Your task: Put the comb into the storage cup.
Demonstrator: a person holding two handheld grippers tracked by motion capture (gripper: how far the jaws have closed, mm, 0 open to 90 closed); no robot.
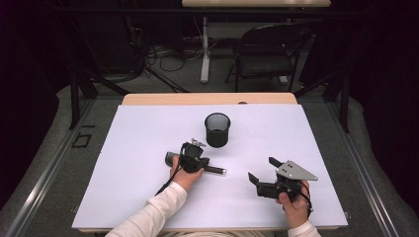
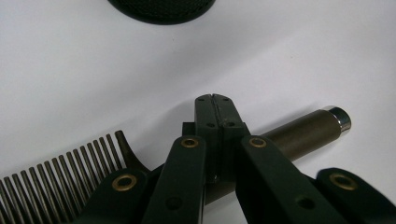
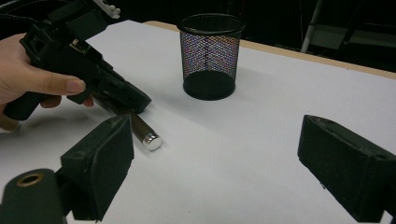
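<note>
On the white bench (image 1: 148,148) I count one comb (image 2: 60,170), one black mesh cup (image 1: 217,129), and two hand-held grippers, one in each of my hands. My left hand-held gripper (image 1: 193,157) points down at the comb, and in the left gripper view its jaws stand together, their tips meeting with no gap, right over the comb's brown handle; from that view I cannot tell whether the handle is pinched under the jaws or merely lies beneath them. The comb lies flat on the bench, its row of teeth running off to one side of the jaws and its round handle with the silver cap sticking out on the other side. The mesh cup stands upright just beyond the comb, near it but not touching. My right hand-held gripper (image 1: 261,174) is well apart from the comb, low over the bench, with its jaws wide apart and nothing between them; they face toward the cup and my left hand (image 3: 28,70).
</note>
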